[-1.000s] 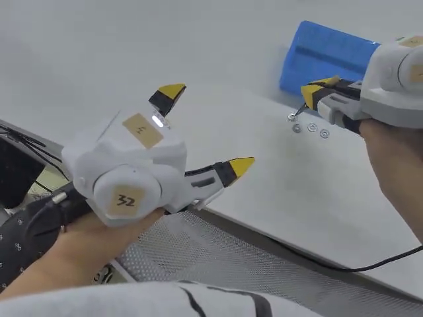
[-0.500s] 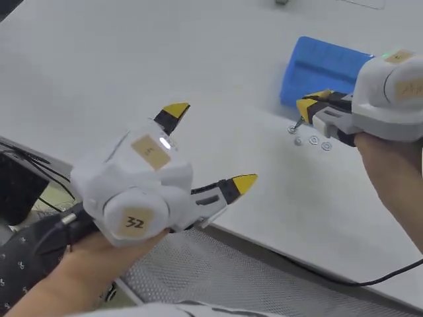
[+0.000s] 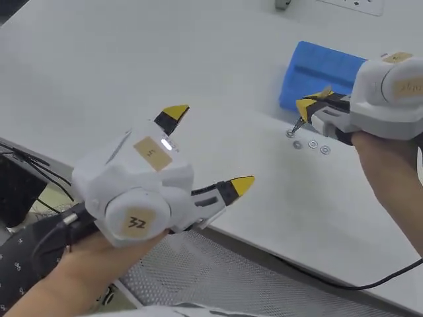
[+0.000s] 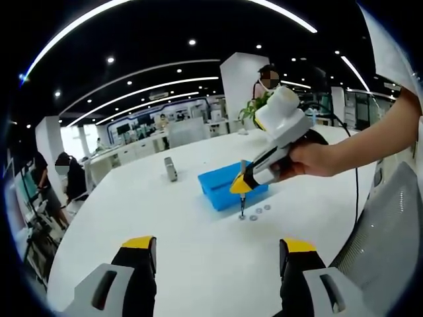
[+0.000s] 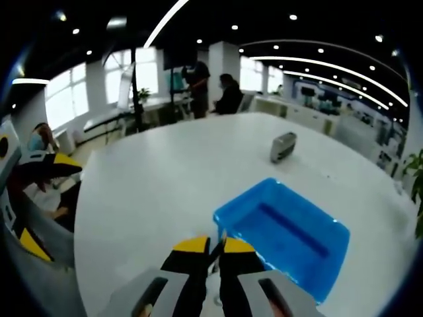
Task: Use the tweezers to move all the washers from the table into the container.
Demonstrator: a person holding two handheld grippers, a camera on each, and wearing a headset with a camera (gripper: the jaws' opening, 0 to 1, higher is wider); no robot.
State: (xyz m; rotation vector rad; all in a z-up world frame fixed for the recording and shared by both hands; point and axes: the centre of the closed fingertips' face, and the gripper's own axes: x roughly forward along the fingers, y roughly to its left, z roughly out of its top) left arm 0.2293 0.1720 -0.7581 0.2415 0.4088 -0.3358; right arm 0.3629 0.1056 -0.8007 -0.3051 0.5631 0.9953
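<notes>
Head view has the right gripper (image 3: 309,105) pinched narrow on the tweezers (image 3: 297,125). Their tips reach down to the end washer (image 3: 289,134) of a short row of washers (image 3: 312,144). The row lies on the bench (image 3: 198,59) just beside the near wall of the blue container (image 3: 317,66), toward the bench's right side. Whether the tips actually grip that washer is too small to tell. The left gripper (image 3: 208,148) hangs with its jaws wide and nothing between them, out over the bench's near edge. The likely trouble is a thin, flat washer slipping from the fine tips on the lift, since a shallow bite or a twist of the hand could flick it across the smooth top. A low carry could also knock it off against the container's wall, or nudge the neighbouring washers out of line. The round cap (image 3: 136,223) on the left gripper reads "32". A tan sticker (image 3: 151,150) above it carries a mark I cannot read.
</notes>
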